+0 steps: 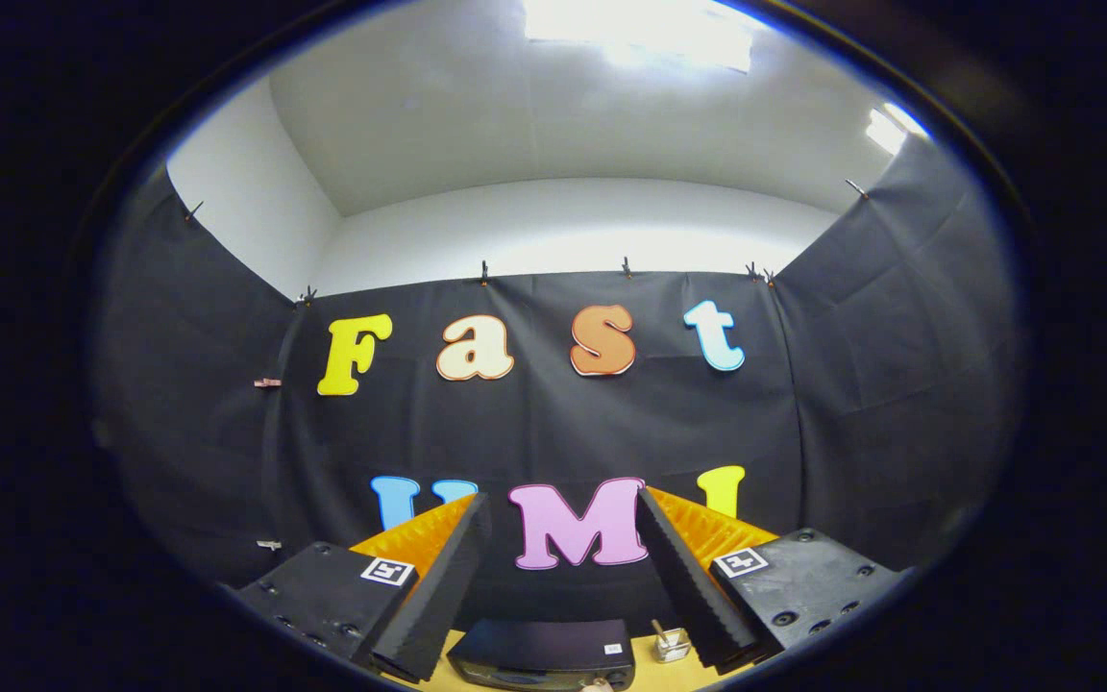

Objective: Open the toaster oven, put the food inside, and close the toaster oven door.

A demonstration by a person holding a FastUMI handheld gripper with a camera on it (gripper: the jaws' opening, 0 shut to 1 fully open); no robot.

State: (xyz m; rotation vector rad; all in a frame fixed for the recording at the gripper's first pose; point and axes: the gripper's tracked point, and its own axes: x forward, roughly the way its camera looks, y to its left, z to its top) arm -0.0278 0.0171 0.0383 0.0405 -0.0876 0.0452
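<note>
My gripper point(563, 524) is open, with a wide gap between its two fingers and nothing held. It is raised high and looks toward the booth's black back wall. Far below, between the finger bases, I see the top of the dark toaster oven point(542, 652) standing on a yellowish table point(645, 676). Its door and front are hidden from here. No food is visible.
A small clear and metal object point(671, 644) stands on the table just right of the oven. Black cloth walls close in the back and both sides, with white wall and a bright ceiling light above.
</note>
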